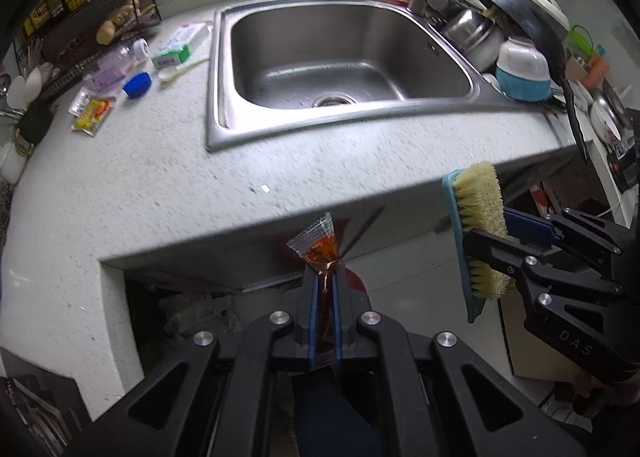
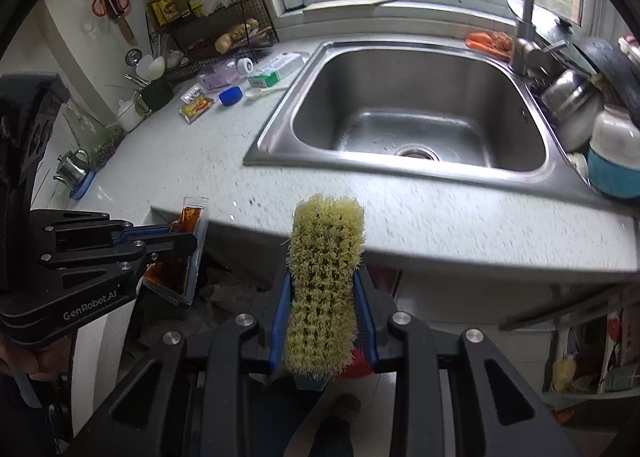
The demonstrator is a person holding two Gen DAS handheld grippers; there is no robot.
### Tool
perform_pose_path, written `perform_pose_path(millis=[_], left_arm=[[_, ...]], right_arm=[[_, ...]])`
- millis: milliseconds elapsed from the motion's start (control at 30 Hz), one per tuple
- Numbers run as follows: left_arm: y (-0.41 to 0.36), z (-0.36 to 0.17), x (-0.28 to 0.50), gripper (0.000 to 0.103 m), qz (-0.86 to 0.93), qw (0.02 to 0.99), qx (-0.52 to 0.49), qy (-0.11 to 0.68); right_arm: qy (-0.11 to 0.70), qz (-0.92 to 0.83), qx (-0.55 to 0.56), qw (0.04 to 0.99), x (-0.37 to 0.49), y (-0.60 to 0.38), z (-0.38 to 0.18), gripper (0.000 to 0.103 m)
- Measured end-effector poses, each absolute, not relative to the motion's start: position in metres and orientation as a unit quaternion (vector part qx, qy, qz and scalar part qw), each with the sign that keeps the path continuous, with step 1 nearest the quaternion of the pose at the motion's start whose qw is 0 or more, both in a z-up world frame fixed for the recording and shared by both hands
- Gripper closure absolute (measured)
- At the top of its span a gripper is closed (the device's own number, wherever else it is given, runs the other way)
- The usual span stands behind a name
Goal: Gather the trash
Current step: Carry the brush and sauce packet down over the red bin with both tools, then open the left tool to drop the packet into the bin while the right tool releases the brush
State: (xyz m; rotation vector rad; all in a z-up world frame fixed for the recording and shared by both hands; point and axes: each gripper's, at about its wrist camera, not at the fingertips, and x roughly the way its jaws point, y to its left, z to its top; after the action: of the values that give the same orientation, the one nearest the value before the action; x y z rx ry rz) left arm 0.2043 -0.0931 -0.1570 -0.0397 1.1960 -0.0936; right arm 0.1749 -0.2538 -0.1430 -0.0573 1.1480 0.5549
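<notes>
Glossy clear-plastic sachet of red oil (image 1: 319, 247), crinkled at its seal; yellow-bristled scrub brush (image 2: 324, 281), coarse and rough; brushed stainless-steel sink (image 1: 344, 57), dull sheen; white speckled stone-look countertop (image 1: 160, 185), smooth.

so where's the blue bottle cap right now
The blue bottle cap lies on the counter left of the sink, between the yellow packet and white spoon.

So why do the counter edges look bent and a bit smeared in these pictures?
Both views come through fisheye lenses, so the straight countertop edge bows and the corners go black. The left wrist view smears the counter's speckles, while the sauce packet stays sharp. The right wrist view blurs the counter front but not the brush. Soft window daylight, no harsh glare.
</notes>
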Motion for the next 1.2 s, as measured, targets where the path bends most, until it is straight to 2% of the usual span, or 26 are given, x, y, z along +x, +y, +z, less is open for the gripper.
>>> perform_pose_path(millis=[267,800,1000,1033,1100,1133,1167,1200], left_arm=[[-0.118,-0.239,0.196,0.098,-0.071,0.788,-0.012,0.612],[-0.129,-0.496,0.216,0.098,-0.104,0.733,-0.01,0.672],[-0.133,-0.547,0.222,0.097,-0.107,0.733,0.01,0.672],[-0.133,-0.549,0.224,0.093,-0.103,0.735,0.012,0.67],[-0.131,-0.553,0.227,0.073,-0.095,0.739,0.011,0.667],[-0.129,-0.554,0.227,0.056,-0.098,0.74,0.005,0.665],[-0.13,-0.556,0.228,0.046,-0.098,0.742,0.0,0.663],[-0.129,-0.555,0.227,0.045,-0.1,0.744,-0.004,0.661]], right_arm=[[0.59,0.228,-0.026,0.774,0.157,-0.271,-0.219,0.075],[0.644,0.19,-0.004,0.741,0.159,-0.267,-0.44,0.075],[0.652,0.187,-0.007,0.735,0.157,-0.259,-0.49,0.075],[0.653,0.186,-0.008,0.734,0.157,-0.258,-0.496,0.075],[0.657,0.182,-0.012,0.732,0.159,-0.255,-0.503,0.075],[0.659,0.18,-0.012,0.73,0.16,-0.256,-0.506,0.075],[0.661,0.178,-0.01,0.729,0.16,-0.262,-0.508,0.075],[0.663,0.176,-0.009,0.727,0.16,-0.263,-0.51,0.075]])
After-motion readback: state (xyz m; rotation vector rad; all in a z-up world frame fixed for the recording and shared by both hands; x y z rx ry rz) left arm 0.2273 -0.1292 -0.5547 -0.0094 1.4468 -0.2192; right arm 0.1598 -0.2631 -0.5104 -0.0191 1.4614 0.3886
